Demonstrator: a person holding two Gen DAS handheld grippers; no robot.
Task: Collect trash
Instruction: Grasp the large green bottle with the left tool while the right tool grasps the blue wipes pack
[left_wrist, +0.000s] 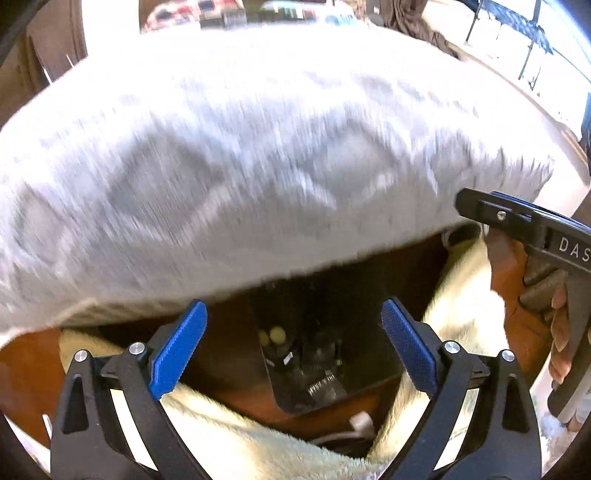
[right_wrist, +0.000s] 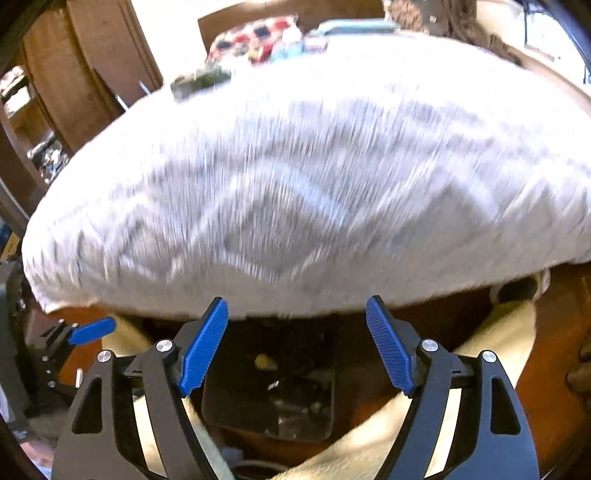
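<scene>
A black bin lined with a dark bag sits on the floor below the bed edge, with wrappers and yellowish bits inside; it also shows in the right wrist view. My left gripper is open and empty above the bin. My right gripper is open and empty above the same bin. The right gripper also shows at the right edge of the left wrist view, held by a hand. A blue fingertip of the left gripper shows in the right wrist view.
A bed with a white and grey patterned blanket fills the upper part of both views. A cream fluffy rug lies on the brown floor around the bin. A small dark green object lies on the bed's far left. Wooden furniture stands left.
</scene>
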